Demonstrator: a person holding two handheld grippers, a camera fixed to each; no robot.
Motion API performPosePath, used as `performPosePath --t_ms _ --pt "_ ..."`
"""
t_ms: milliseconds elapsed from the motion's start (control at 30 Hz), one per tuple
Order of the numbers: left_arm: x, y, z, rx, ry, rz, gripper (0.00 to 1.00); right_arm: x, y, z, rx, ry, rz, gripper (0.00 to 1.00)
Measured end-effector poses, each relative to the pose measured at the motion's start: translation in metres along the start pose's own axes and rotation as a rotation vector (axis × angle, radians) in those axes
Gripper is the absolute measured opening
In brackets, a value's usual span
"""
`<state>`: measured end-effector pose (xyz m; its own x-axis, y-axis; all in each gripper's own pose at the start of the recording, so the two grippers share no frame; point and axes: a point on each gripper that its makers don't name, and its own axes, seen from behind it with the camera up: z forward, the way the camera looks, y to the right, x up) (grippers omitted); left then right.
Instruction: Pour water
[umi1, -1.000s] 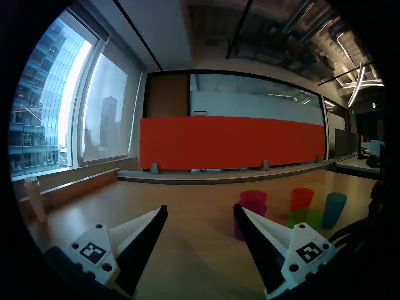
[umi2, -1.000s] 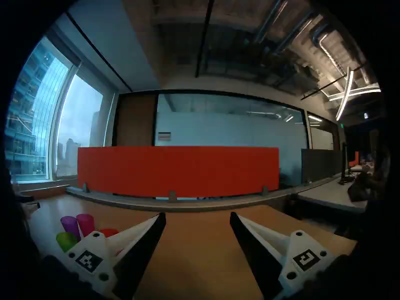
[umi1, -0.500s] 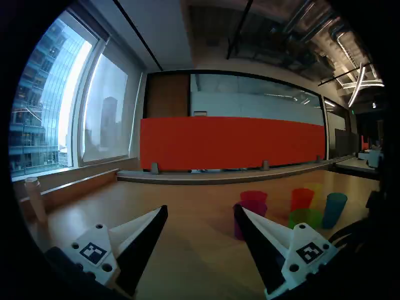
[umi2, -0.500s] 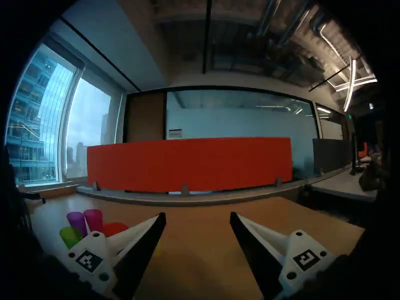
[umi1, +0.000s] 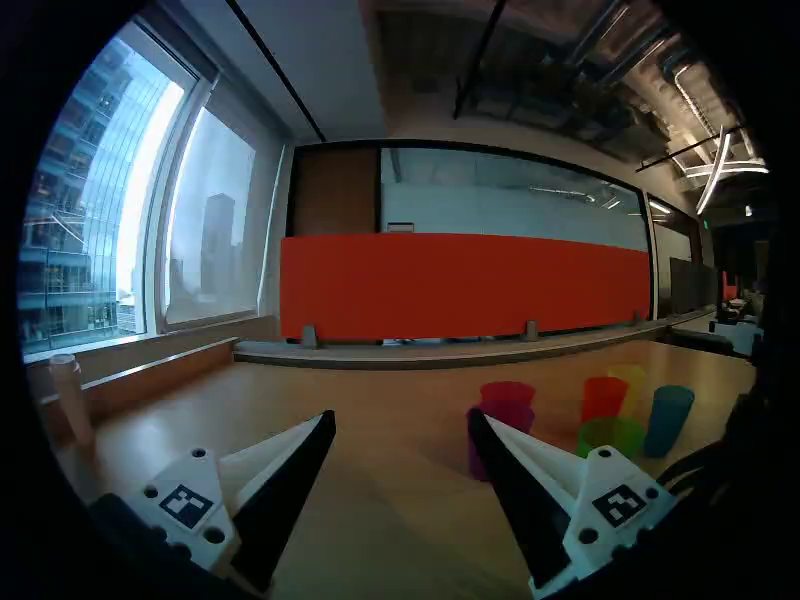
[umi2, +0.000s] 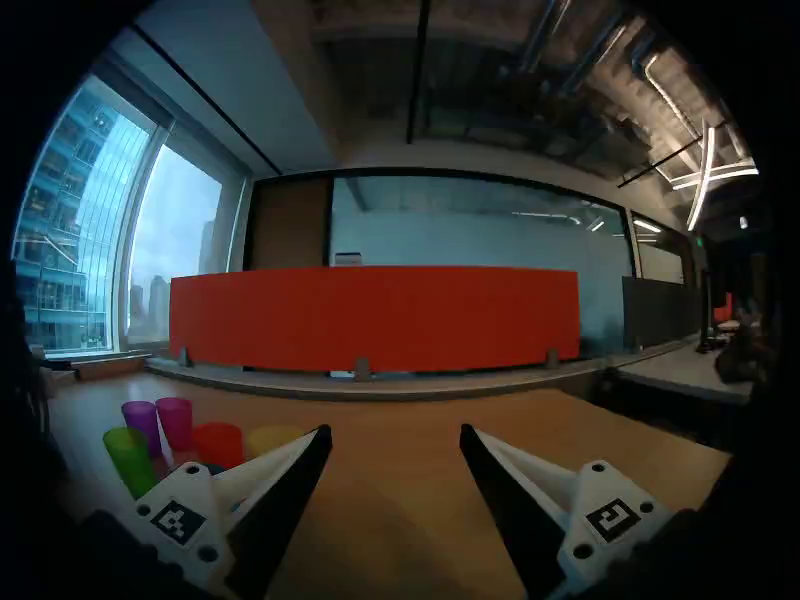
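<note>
A cluster of coloured plastic cups stands on the wooden table (umi1: 390, 430): a purple cup (umi1: 478, 450), a pink cup (umi1: 506, 392), a red cup (umi1: 603, 397), a yellow cup (umi1: 634, 380), a green cup (umi1: 612, 436) and a teal cup (umi1: 667, 419). My left gripper (umi1: 400, 445) is open, with the purple cup just behind its right finger. In the right gripper view the cups sit at lower left: green cup (umi2: 130, 458), purple cup (umi2: 140, 422), pink cup (umi2: 175, 421), red cup (umi2: 218, 444), yellow cup (umi2: 272, 438). My right gripper (umi2: 395, 455) is open and holds nothing.
An orange divider panel (umi1: 465, 285) runs along the table's far edge. Large windows (umi1: 110, 230) are on the left, with a pale tall cup (umi1: 70, 395) on the sill side. Another desk (umi2: 680, 375) stands to the right.
The right gripper view has tilted down and swung toward the cups, so more of them show at lower left. The left gripper has stayed still.
</note>
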<state>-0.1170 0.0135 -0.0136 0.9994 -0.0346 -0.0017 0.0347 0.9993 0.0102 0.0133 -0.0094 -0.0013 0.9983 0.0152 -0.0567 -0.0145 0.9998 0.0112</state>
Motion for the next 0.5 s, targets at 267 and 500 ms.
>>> performPosePath --t_ms 267,500 --pt "0.000 0.000 0.000 0.000 0.000 0.000 0.99 -0.011 0.007 0.002 -0.007 -0.022 0.014 0.99" --pt "0.001 0.000 0.000 0.000 0.000 0.000 1.00 -0.016 0.009 0.002 -0.007 -0.037 0.009 0.99"
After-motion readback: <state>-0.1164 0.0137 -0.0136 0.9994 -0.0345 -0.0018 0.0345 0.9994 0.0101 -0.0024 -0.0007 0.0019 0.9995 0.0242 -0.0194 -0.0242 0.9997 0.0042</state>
